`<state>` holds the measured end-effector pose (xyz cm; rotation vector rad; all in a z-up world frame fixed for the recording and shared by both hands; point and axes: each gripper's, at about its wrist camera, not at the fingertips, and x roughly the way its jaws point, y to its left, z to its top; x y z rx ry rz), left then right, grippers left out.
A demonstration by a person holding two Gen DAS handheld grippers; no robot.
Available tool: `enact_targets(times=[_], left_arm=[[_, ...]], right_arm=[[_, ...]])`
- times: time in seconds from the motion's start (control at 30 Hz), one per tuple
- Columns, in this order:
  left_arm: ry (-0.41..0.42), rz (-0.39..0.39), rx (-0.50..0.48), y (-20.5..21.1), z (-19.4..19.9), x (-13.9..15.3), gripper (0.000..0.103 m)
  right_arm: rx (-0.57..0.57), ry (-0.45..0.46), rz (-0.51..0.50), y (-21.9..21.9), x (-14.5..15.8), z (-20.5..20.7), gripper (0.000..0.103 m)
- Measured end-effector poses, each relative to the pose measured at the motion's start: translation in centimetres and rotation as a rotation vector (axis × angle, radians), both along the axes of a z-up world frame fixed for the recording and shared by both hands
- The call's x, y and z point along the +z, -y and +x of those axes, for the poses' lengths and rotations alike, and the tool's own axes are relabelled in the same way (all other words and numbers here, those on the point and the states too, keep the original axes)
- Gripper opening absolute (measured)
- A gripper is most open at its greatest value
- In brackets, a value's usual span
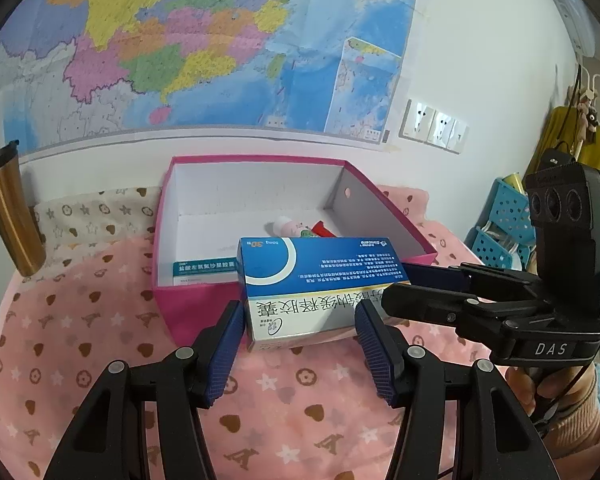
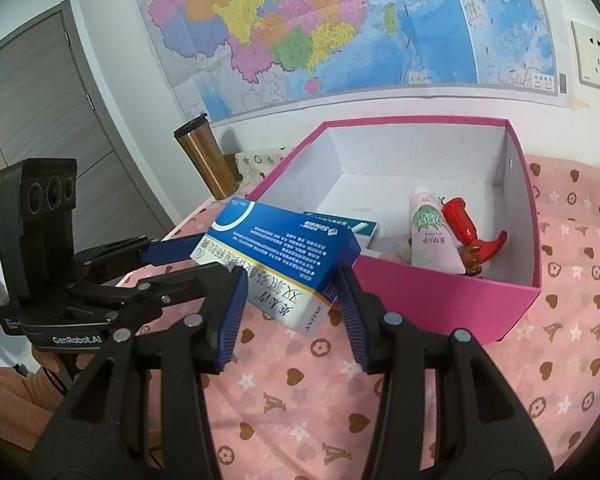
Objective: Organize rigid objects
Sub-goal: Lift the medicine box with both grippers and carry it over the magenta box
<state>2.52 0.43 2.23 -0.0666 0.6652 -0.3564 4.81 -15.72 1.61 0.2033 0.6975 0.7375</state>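
A blue-and-white medicine box [image 1: 300,280] [image 2: 276,252] hangs tilted over the near wall of an open pink storage box [image 1: 256,159] [image 2: 440,292]. My left gripper [image 1: 298,344] [image 2: 204,258] has its pads against both sides of one end and is shut on it. From the right, my right gripper [image 1: 394,286] [image 2: 292,312] clamps the other end. Inside the pink box lie a teal-and-white medicine carton [image 1: 204,270] [image 2: 352,226], a pink tube [image 1: 290,224] [image 2: 432,236] and a red toy [image 1: 324,229] [image 2: 464,224].
A pink patterned cloth [image 1: 300,400] covers the surface. A copper tumbler [image 1: 8,208] [image 2: 206,160] stands at the back left by the wall. Blue perforated baskets [image 1: 500,224] sit far right. A person's hand [image 1: 556,384] holds the right gripper.
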Motion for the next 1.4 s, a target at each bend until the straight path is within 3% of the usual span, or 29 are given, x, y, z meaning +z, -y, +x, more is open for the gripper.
enact_targets(times=[1.4], left_arm=[[0.031, 0.018, 0.016, -0.2, 2.2, 0.8, 0.057]], right_arm=[[-0.004, 0.041, -0.010, -0.1, 1.3, 1.5, 0.049]])
